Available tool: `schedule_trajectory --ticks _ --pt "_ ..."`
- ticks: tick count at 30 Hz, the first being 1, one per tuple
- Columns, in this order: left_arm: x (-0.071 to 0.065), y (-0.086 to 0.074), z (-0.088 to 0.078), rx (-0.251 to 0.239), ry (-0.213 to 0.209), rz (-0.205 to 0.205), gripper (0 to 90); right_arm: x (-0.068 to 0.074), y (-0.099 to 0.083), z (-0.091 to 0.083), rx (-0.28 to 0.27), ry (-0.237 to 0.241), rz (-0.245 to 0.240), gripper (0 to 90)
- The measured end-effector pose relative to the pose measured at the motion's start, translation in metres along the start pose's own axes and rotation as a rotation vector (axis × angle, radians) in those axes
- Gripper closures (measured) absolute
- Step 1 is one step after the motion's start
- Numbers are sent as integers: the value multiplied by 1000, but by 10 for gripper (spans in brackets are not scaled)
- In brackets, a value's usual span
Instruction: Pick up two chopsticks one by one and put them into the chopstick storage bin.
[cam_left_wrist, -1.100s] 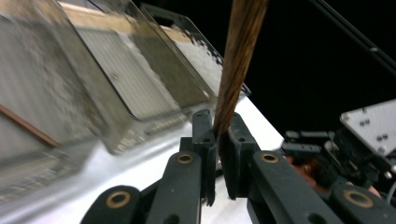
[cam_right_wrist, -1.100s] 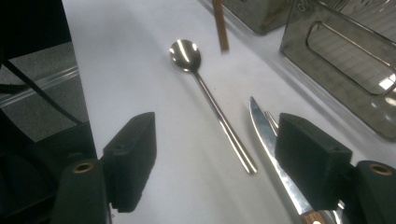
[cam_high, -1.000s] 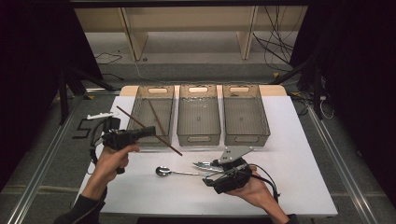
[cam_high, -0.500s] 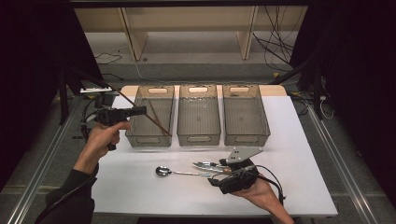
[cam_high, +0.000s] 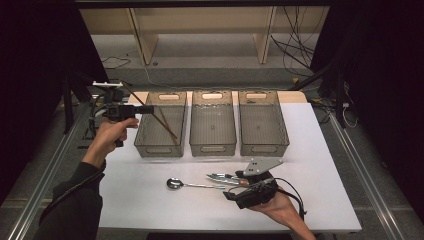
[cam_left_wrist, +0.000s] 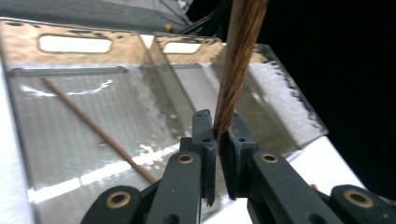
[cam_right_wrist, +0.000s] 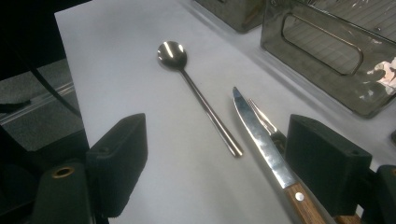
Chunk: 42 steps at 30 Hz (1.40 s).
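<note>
Two chopsticks matter here: one already lies slanted in the left bin (cam_high: 160, 125), the other chopstick (cam_left_wrist: 236, 65) is pinched between your left gripper (cam_high: 145, 108)'s jaws, closed tight on it, held over that bin's left edge; swing it further over the bin, level it along the bin's length, lower before letting go so it doesn't bounce off the rim or the resting chopstick (cam_left_wrist: 98, 130); whether its far tip already dips inside is hard to tell; your right gripper (cam_right_wrist: 215, 154) sits wide open low over the table, holding nothing, knife (cam_right_wrist: 261, 140) and fork (cam_right_wrist: 266, 122) between its jaws, spoon (cam_right_wrist: 196, 93) just beside; middle bin (cam_high: 212, 122) and right bin (cam_high: 262, 122) look empty.
</note>
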<state>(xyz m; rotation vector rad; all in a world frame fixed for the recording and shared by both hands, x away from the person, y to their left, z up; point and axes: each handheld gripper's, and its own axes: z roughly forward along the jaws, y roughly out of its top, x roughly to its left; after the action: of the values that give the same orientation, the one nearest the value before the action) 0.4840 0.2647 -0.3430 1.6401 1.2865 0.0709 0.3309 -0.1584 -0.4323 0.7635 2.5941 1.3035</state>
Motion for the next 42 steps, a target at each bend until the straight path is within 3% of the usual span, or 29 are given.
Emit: schedule_trajectory --ticks 6,17,28,42 --pt "9 3 12 35 35 -18 844 -1 0 0 2 -1 2 221" --pt "15 -8 36 110 33 -42 841 -1 -1 -1 -2 -2 1 219" --pt "7 -11 51 182 31 -28 839 -2 -1 -1 1 2 -1 219" --pt "6 -15 62 236 36 -28 814 -1 1 -1 -1 3 -4 221"
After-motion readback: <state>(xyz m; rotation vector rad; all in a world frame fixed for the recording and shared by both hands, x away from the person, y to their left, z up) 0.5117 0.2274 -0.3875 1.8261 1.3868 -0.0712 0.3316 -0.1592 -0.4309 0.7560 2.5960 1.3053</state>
